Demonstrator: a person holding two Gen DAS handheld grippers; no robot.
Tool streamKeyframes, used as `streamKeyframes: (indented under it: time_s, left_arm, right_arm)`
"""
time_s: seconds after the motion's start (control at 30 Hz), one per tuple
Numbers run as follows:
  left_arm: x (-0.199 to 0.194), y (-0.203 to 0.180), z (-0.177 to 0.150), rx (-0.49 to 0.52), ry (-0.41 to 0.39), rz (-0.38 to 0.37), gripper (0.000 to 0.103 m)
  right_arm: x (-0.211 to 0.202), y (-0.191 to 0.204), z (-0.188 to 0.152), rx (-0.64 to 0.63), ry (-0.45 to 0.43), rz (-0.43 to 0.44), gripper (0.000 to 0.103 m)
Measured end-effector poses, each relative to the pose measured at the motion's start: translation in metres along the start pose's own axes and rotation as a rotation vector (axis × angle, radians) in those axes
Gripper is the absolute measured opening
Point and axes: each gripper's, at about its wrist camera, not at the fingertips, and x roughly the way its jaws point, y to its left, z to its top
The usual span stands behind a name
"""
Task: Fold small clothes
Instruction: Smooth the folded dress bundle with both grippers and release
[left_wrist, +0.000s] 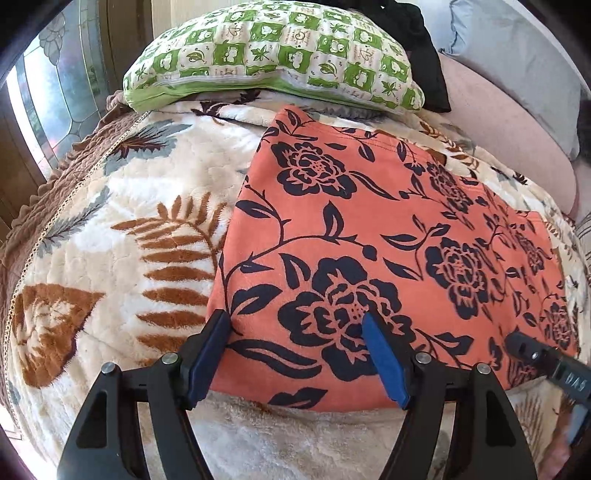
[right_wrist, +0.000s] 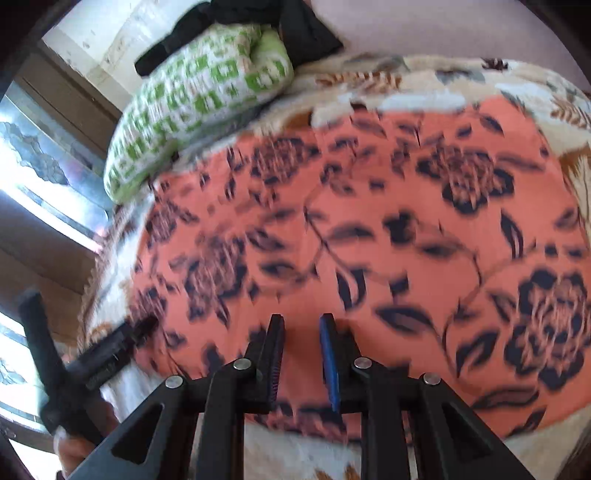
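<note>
Orange floral garment (left_wrist: 369, 229) lies flat on plush blanket (left_wrist: 122, 229) — left hand-held gripper (left_wrist: 295, 321) open

A bed fills the room, covered by a plush cream blanket (left_wrist: 122, 229) printed with brown and grey leaves and edged in brown ruffle. At its head lies a green-and-white checked pillow (left_wrist: 273, 51) with dark cloth (left_wrist: 424, 48) behind it. A grey pillow (left_wrist: 517, 62) rests on a pink sheet (left_wrist: 491, 122). Daylight comes through a window (left_wrist: 55, 92), perhaps patterned glass, beside a pale wall (right_wrist: 110, 37).
</note>
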Motion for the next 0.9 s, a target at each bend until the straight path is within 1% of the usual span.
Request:
streamKeyframes:
  time_s: [0.07,0.1,0.17,0.23,0.33,0.37,0.43,0.5,0.57,0.67,0.7,0.73,0.8,0.87,0.9]
  left_arm:
    - [-0.015,0.015,-0.005,-0.063,-0.023,-0.045,0.075]
    - [-0.023,0.025,-0.008,-0.099,-0.037,-0.043,0.075]
    - [-0.036,0.047,-0.015,-0.169,-0.058,-0.01,0.075]
    - [-0.048,0.068,-0.022,-0.233,-0.079,0.021,0.075]
    - [-0.063,0.093,-0.038,-0.321,-0.108,0.012,0.075]
    - [-0.067,0.1,-0.045,-0.363,-0.118,-0.007,0.075]
    - [-0.071,0.112,-0.056,-0.442,-0.13,-0.077,0.075]
    - [-0.071,0.113,-0.06,-0.482,-0.136,-0.135,0.075]
    - [-0.066,0.098,-0.057,-0.45,-0.128,-0.154,0.075]
    - [-0.062,0.071,-0.055,-0.366,-0.132,-0.192,0.075]
    - [-0.059,0.063,-0.053,-0.337,-0.127,-0.201,0.077]
    - [-0.056,0.057,-0.052,-0.32,-0.118,-0.199,0.08]
    - [-0.049,0.051,-0.05,-0.322,-0.115,-0.183,0.081]
    - [-0.041,0.046,-0.048,-0.307,-0.099,-0.143,0.085]
    - [-0.036,0.043,-0.047,-0.292,-0.076,-0.128,0.086]
  right_arm:
    - [-0.015,0.003,-0.025,-0.038,-0.094,-0.012,0.023]
    - [-0.018,0.002,-0.03,-0.041,-0.088,-0.021,0.023]
    - [-0.028,0.0,-0.034,0.0,-0.084,0.003,0.023]
    - [-0.043,-0.001,-0.035,0.038,-0.124,0.052,0.023]
    - [-0.062,0.003,-0.034,0.032,-0.179,0.101,0.023]
    - [-0.065,0.006,-0.034,0.029,-0.192,0.115,0.023]
    - [-0.067,0.011,-0.033,0.021,-0.198,0.145,0.023]
    - [-0.064,0.018,-0.031,0.01,-0.182,0.158,0.023]
    - [-0.062,0.021,-0.033,-0.003,-0.169,0.154,0.023]
    - [-0.06,0.023,-0.036,-0.021,-0.165,0.157,0.023]
    - [-0.059,0.024,-0.036,-0.028,-0.165,0.155,0.023]
    - [-0.059,0.025,-0.035,-0.036,-0.167,0.151,0.023]
    - [-0.058,0.026,-0.034,-0.041,-0.173,0.145,0.023]
    - [-0.056,0.025,-0.032,-0.035,-0.169,0.15,0.023]
    - [-0.054,0.024,-0.03,-0.037,-0.167,0.147,0.023]
